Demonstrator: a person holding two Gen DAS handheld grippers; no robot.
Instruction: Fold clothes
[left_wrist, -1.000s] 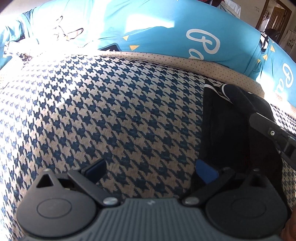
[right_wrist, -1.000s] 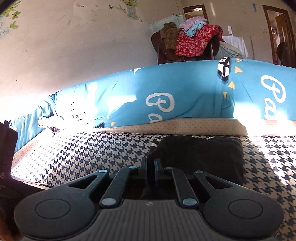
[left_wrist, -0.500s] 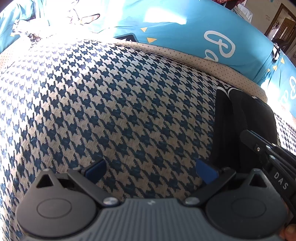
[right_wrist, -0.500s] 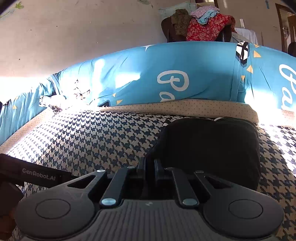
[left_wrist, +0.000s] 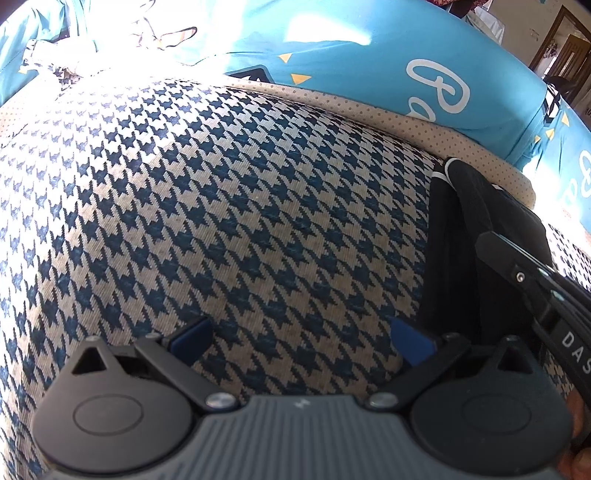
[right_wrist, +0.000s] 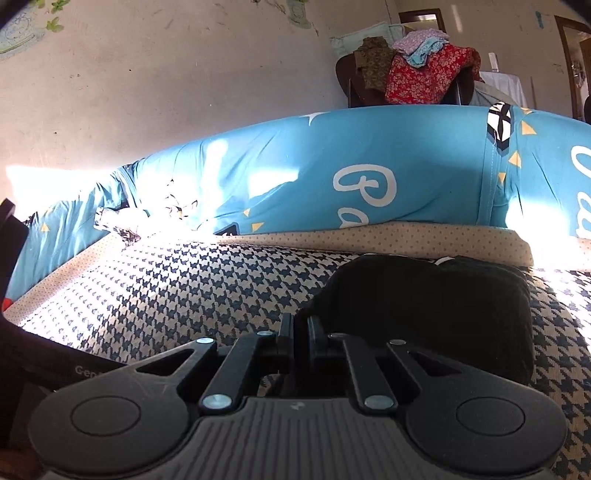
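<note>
A folded black garment (right_wrist: 436, 306) lies on the houndstooth cloth (right_wrist: 184, 288), close to the dotted beige border. My right gripper (right_wrist: 299, 332) is shut, its fingers pinched on the garment's near left corner. In the left wrist view the same black garment (left_wrist: 454, 258) lies at the right, with the right gripper (left_wrist: 491, 243) resting on it. My left gripper (left_wrist: 299, 338) hangs open over bare houndstooth cloth (left_wrist: 221, 221), to the left of the garment, with nothing between its blue pads (left_wrist: 190, 334).
A long blue pillow with white lettering (right_wrist: 351, 177) runs along the back of the bed. Behind it a chair piled with red and patterned clothes (right_wrist: 417, 74) stands against the wall. A crumpled patterned cloth (right_wrist: 122, 221) lies at the far left.
The black garment looks larger and nearer in the right wrist view. In the left wrist view the right gripper has shifted slightly on the garment. The left jaws stay open.
</note>
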